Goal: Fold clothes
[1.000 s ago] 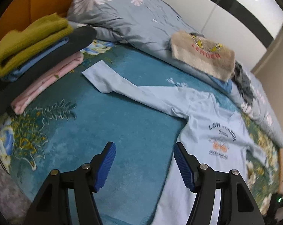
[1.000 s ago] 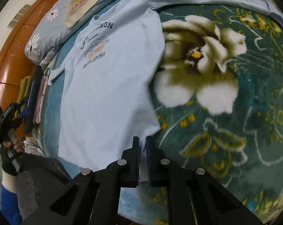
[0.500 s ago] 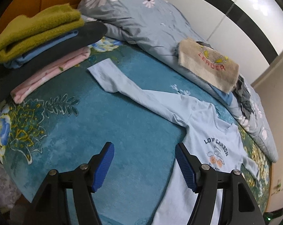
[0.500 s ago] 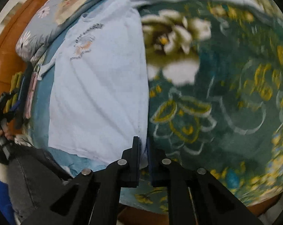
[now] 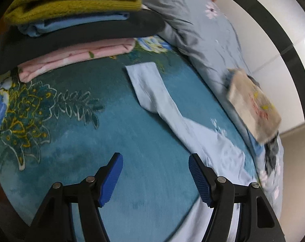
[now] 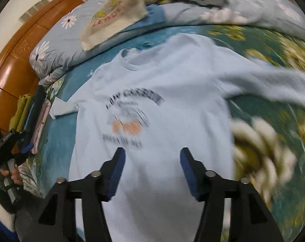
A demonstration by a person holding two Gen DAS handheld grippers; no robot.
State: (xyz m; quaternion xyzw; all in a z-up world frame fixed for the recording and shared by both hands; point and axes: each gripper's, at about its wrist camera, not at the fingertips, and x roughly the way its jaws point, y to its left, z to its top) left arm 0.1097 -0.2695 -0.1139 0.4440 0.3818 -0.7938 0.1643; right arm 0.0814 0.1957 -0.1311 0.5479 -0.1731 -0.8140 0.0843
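Now released by the right gripper (image 6: 152, 173), jaws wide and empty like the left gripper (image 5: 155, 178), the pale-blue long-sleeved cotton shirt (image 6: 162, 92) lies flat ahead, ready for regrasping.

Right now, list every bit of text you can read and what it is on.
"LER..." in red, the rest cut off: beige folded towel on the duvet.
Arched dark print, too blurred to read: chest of the light blue shirt.
Line below the orange graphic: unreadable blur.
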